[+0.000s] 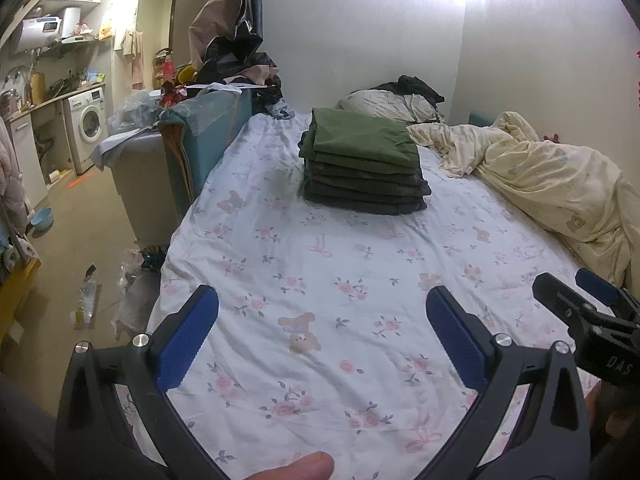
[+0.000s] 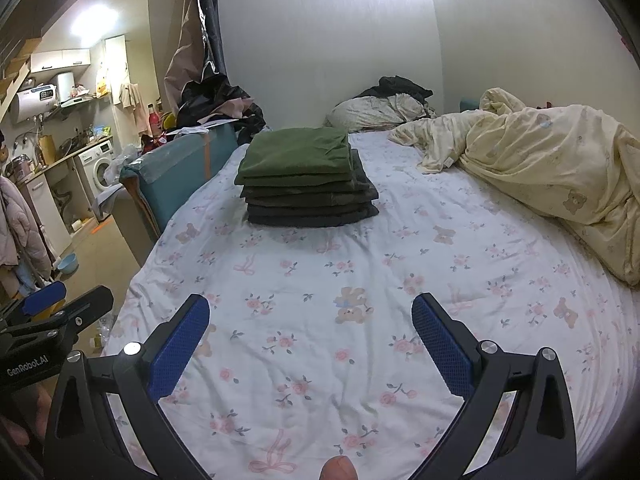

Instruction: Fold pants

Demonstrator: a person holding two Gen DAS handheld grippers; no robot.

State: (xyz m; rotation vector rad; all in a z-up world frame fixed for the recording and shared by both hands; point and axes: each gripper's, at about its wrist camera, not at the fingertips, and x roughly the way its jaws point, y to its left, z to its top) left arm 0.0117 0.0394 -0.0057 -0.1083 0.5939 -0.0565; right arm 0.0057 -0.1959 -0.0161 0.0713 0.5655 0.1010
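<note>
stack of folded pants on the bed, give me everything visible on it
The neat stack of folded green and dark pants sits on the floral-print white bedsheet, toward the far left of the bed. Roughly seven or eight soft cloth layers: olive green on top, darker grey-green below. Edges are mostly aligned, with lower layers sticking out slightly to the right. It rests flat and upright. Only the sheet touches it; the crumpled cream quilt lies apart to its right. Neither open hand-held gripper is near it.
</note>
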